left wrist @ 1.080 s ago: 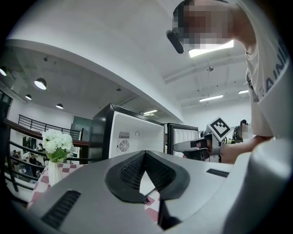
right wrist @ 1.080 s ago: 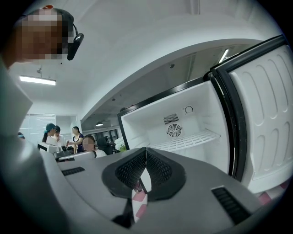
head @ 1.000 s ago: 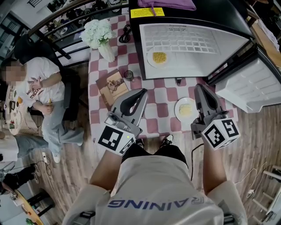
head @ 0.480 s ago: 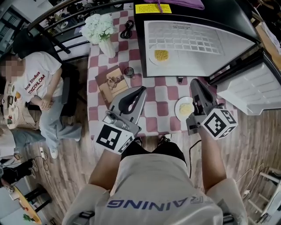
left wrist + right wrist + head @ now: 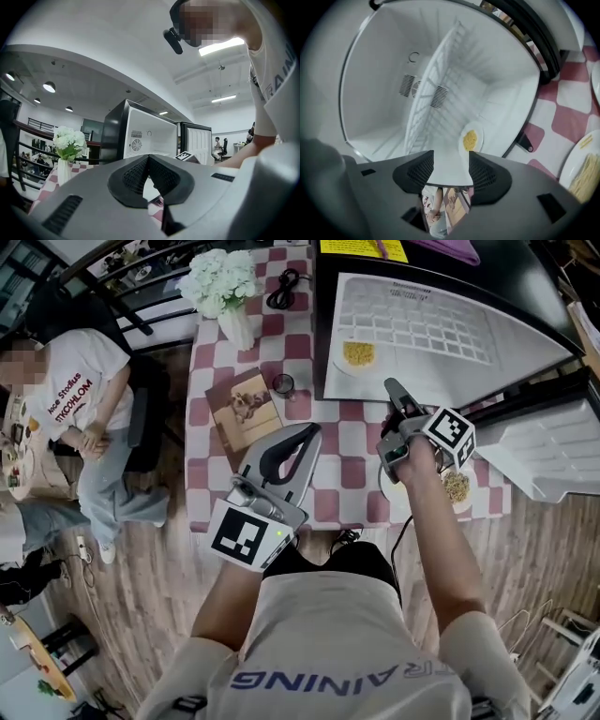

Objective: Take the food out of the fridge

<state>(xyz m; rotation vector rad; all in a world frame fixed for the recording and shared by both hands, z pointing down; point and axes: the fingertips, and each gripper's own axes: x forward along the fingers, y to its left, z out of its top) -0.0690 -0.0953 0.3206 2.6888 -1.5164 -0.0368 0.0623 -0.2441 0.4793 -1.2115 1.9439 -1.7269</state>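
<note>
- Now, head view: my right gripper (image 5: pixel 394 395) has left the table plate (image 5: pixel 457 487) and gone down toward the mouth of the fridge (image 5: pixel 450 334). The table plate rests on the table (image 5: pixel 328 488) by my right wrist, food still on it. The fridge plate (image 5: pixel 358 354) lies on the fridge floor near the front edge, untouched. My left gripper (image 5: pixel 307 435) hasn't budged; it hangs over the table.
- Left gripper view: jaws pressed together, nothing in them, with the open fridge (image 5: pixel 140 136) ahead.
- Right gripper view: the right gripper (image 5: pixel 451 171) has rolled, so the fridge looks tipped. Its jaws have just been opening and stand spread, nothing between the pads. The fridge plate (image 5: pixel 470 139) sits just beyond the tips; the table plate (image 5: pixel 583 176) is at the right edge.
- Judgement: one dish out, one left. The spread jaws look lined up on the second.
</note>
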